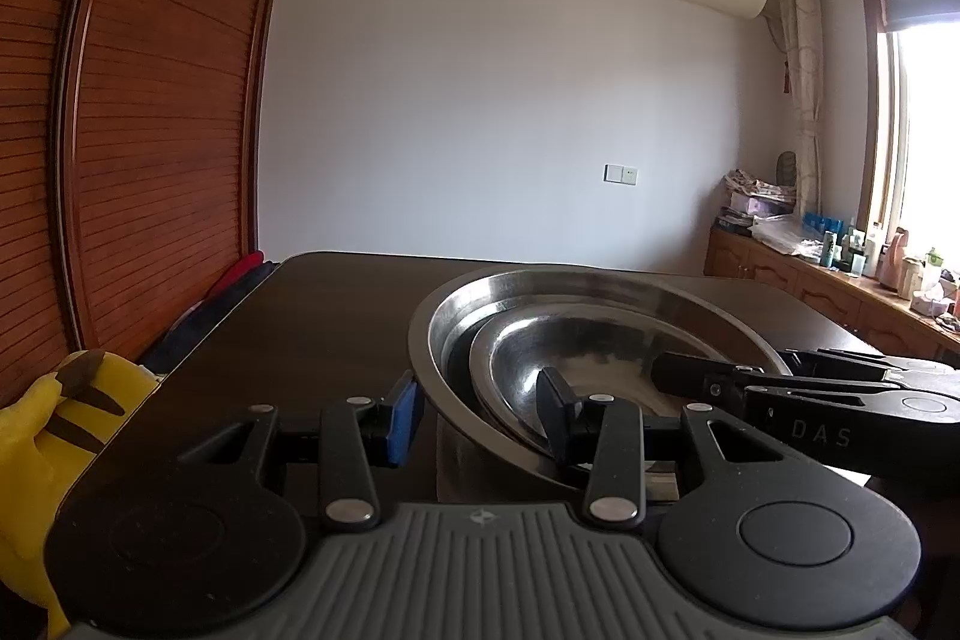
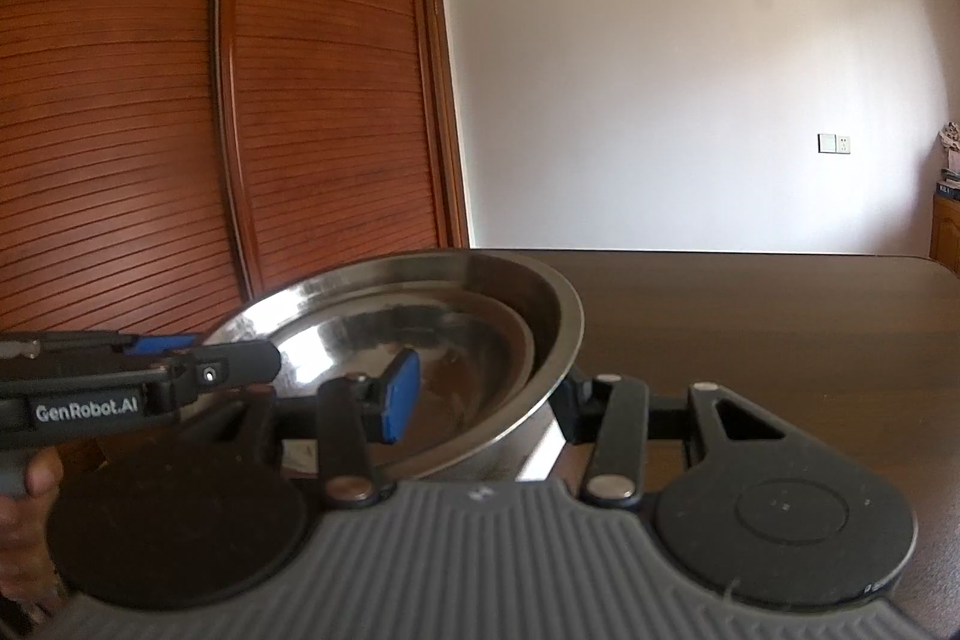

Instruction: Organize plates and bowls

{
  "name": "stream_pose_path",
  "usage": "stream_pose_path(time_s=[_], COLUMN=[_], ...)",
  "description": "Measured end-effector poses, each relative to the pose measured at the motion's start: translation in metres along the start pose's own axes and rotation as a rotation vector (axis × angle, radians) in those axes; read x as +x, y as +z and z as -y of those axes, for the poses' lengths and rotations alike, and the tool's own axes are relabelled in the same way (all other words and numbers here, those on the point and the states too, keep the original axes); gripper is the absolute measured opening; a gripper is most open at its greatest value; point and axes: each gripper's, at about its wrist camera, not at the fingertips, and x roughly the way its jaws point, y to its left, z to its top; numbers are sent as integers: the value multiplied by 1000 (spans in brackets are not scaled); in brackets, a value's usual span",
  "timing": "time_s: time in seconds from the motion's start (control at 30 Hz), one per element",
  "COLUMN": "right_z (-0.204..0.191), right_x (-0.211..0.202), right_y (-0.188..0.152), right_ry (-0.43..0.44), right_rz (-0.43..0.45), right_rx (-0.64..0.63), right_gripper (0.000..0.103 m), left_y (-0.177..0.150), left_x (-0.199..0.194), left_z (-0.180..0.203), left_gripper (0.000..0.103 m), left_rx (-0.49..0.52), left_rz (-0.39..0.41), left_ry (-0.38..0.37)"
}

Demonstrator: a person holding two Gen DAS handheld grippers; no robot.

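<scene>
1. Left wrist view, far left: a yellow plush toy [image 1: 42,436] lies at the edge of the dark wooden table [image 1: 312,316], below the slatted wooden wardrobe doors [image 1: 138,112]
2. Centre: the left gripper [image 1: 480,415] stands wide, its fingers straddling the near rim of the large steel bowl [image 1: 441,340]; a smaller steel bowl [image 1: 540,358] nests inside, tilted
3. Right: the right gripper [image 1: 672,370] reaches over the opposite rim
4. Right wrist view, left: the left gripper [image 2: 264,361] enters over the large steel bowl [image 2: 558,322]
5. Centre: the right gripper [image 2: 483,397], spread wide, straddles the rim; the smaller steel bowl [image 2: 468,340] sits within
</scene>
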Motion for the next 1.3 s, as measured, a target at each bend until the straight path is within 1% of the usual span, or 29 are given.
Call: stream_pose_path(time_s=[0.17,0.27,0.3,0.33,0.37,0.4,0.47,0.53,0.63,0.7,0.73,0.87,1.0,1.03,1.1,1.13,1.2,1.3], right_z=[0,-1,-2,-2,-2,-3,-7,-11,-12,-9,-7,2,10,12,16,17,18,21], right_x=[1,3,3,4,4,4,3,0,-5,-11,-15,-37,-62,-67,-77,-82,-89,-98], right_y=[-2,-2,-3,-3,-3,-3,-2,-1,2,5,7,18,32,35,41,43,46,51], right_ry=[4,5,5,8,7,4,-12,-27,-48,-59,-62,-98,-133,-138,-151,-172,-217,-245], right_rz=[0,4,6,7,10,15,22,37,52,54,55,75,108,116,131,137,148,154], right_rx=[7,8,11,12,11,3,-24,-47,-71,-64,-58,-61,-69,-65,-55,-54,-53,-41], right_gripper=[49,50,52,55,57,61,67,77,79,79,80,83,93,96,100,103,103,103], left_y=[-1,0,0,1,1,2,3,6,13,19,22,36,48,50,53,54,56,57], left_x=[0,1,1,1,1,0,-2,-5,-13,-20,-23,-37,-48,-51,-57,-59,-62,-64], left_z=[-3,-5,-6,-6,-5,-4,-4,-4,-4,-3,-2,8,23,27,34,37,43,52], left_gripper=[71,74,74,74,76,80,84,88,95,102,103,103,103,103,103,103,103,103], left_rx=[-8,-17,-18,-15,-7,-1,5,10,20,25,29,59,81,90,91,90,93,108], left_rz=[-2,-1,-2,-3,-1,5,19,32,62,85,97,134,149,152,161,162,157,141], left_ry=[-5,-10,-10,-8,-6,1,9,13,27,35,37,24,-8,-9,0,-1,-3,7])
